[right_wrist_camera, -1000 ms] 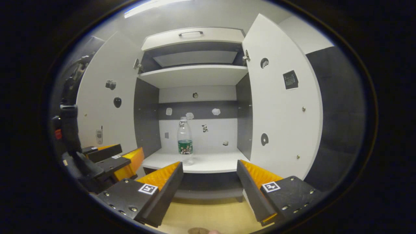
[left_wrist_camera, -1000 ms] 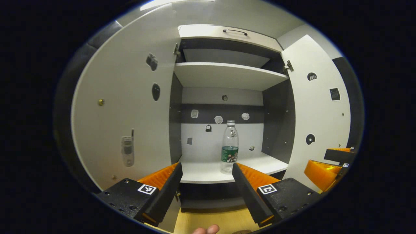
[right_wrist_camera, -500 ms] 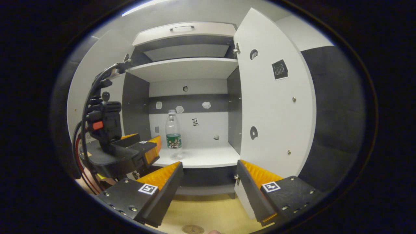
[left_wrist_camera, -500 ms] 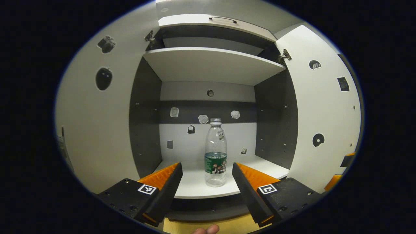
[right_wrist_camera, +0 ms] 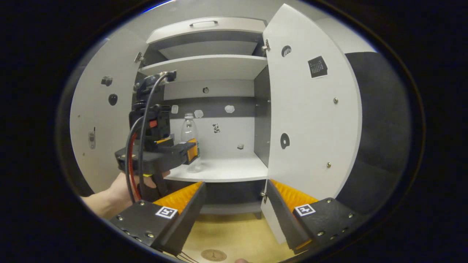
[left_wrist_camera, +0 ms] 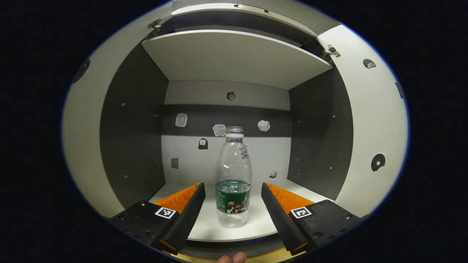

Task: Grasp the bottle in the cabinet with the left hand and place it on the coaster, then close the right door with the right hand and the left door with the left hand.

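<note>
Two doors stand open on a cabinet (left_wrist_camera: 234,58) as the left gripper (left_wrist_camera: 233,191) reaches onto its lower shelf, fingers apart, the bottle (left_wrist_camera: 233,175) upright between them at 12 o'clock, untouched. In the right gripper view, the right gripper (right_wrist_camera: 236,190) hangs outside, fingers apart and empty, the right door (right_wrist_camera: 307,109) at 1 o'clock, the coaster (right_wrist_camera: 214,254) at 6 o'clock on the table (right_wrist_camera: 234,233).

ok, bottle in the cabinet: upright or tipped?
Upright. The bottle stands on its base on the lower shelf, cap on top, centred between the left gripper's open jaws.
</note>
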